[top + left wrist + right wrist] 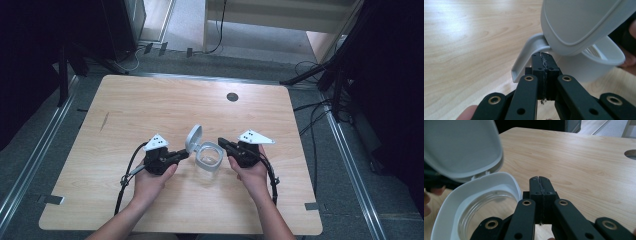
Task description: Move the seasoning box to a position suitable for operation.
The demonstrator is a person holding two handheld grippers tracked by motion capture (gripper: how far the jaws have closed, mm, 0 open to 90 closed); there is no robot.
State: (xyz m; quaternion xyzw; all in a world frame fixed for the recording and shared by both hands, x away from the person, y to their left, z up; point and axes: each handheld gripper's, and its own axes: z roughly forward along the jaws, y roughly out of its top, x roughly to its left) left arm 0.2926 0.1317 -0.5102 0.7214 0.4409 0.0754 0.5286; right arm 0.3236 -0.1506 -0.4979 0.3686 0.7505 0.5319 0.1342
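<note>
A white container with a clear glass body stands on the table's near middle, its hinged lid tipped up and open. My left gripper is shut with nothing between its jaws. In the left gripper view its tips sit right under the container's curved grey tab, below the raised lid. My right gripper is also shut and empty. It lies beside the container's white rim in the right gripper view, where its tips point across the table.
The wooden table has a round dark hole near its far edge. Metal rails and cables run along the floor on both sides. Dark stands flank the far corners.
</note>
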